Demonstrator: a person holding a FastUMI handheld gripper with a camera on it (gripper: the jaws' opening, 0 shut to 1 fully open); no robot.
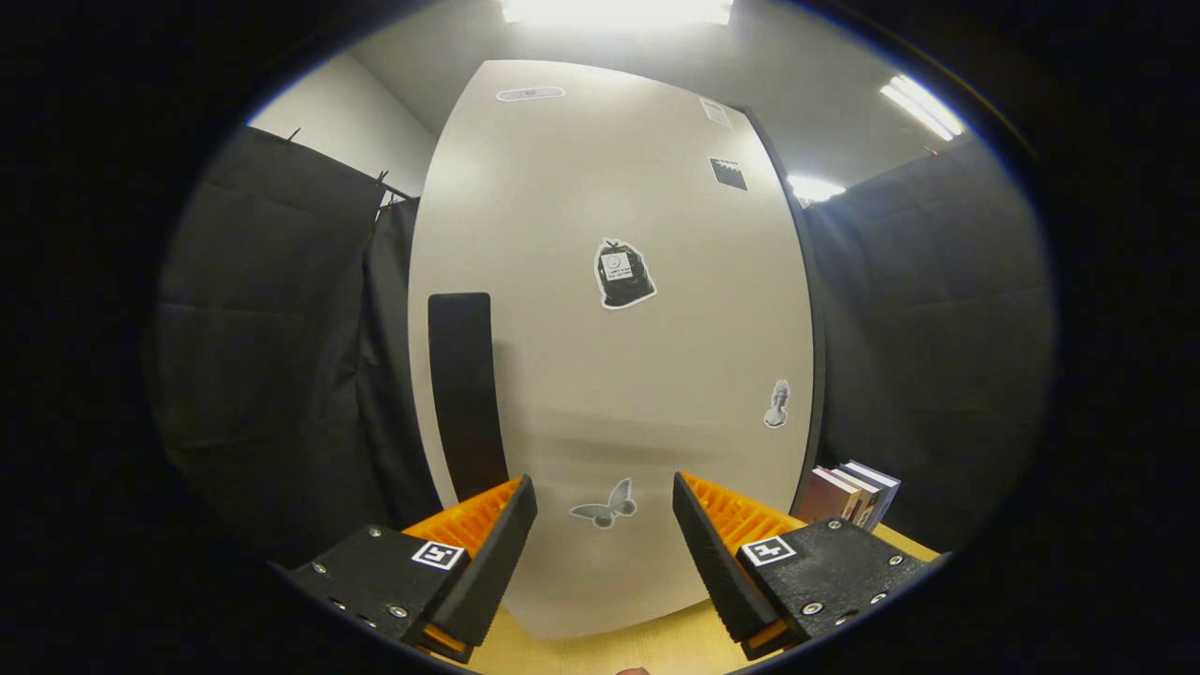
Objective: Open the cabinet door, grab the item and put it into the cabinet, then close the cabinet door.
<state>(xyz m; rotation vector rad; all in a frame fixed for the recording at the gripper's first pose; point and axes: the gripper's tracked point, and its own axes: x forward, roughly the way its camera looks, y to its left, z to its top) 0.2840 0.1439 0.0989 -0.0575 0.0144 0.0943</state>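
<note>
Pale grey cabinet door stands closed, black handle along its left edge. Hand-held gripper faces it, fingers wide apart, empty. Books stand on the wooden counter right of the cabinet.

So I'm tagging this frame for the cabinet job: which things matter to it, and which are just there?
Job:
cabinet door, shut
black handle on it
books, right of the cabinet, perhaps the item
claw, open, empty

Just there:
stickers on the door
wooden table
</note>
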